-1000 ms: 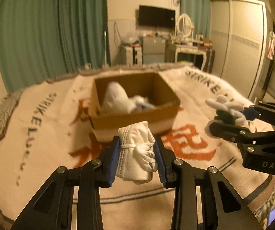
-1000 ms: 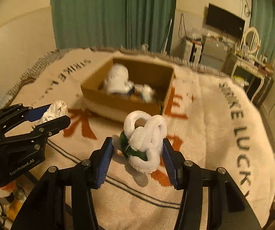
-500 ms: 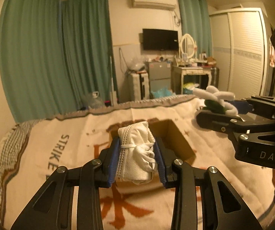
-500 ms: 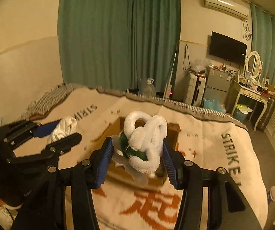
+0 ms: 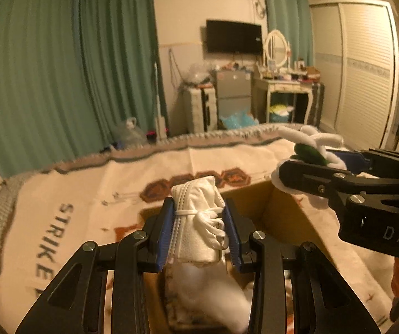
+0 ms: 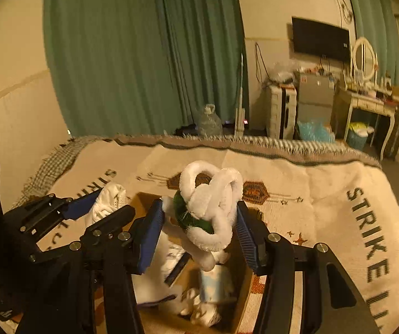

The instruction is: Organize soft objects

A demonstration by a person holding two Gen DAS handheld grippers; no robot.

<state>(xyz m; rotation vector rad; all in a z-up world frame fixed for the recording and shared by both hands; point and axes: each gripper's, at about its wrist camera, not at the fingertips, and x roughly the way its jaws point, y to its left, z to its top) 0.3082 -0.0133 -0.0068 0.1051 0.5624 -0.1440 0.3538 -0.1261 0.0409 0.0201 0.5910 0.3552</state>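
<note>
My left gripper (image 5: 199, 231) is shut on a rolled white cloth bundle (image 5: 196, 222) tied with a white cord, held above the open cardboard box (image 5: 283, 208). My right gripper (image 6: 199, 236) is shut on a white and green plush ring toy (image 6: 210, 208), also above the box (image 6: 244, 306). The box holds white soft items (image 6: 207, 286). The right gripper with the toy shows in the left wrist view (image 5: 310, 150). The left gripper with the bundle shows in the right wrist view (image 6: 107, 203).
The box sits on a bed covered by a cream blanket (image 6: 324, 194) with dark lettering. Green curtains (image 6: 129, 55), a wall TV (image 6: 320, 39), a dressing table (image 6: 366, 103) and a white wardrobe (image 5: 360, 69) stand beyond the bed.
Both grippers have moved forward and now hang over the box, still holding the bundle and the toy. The box has slid under the fingers in both views.
</note>
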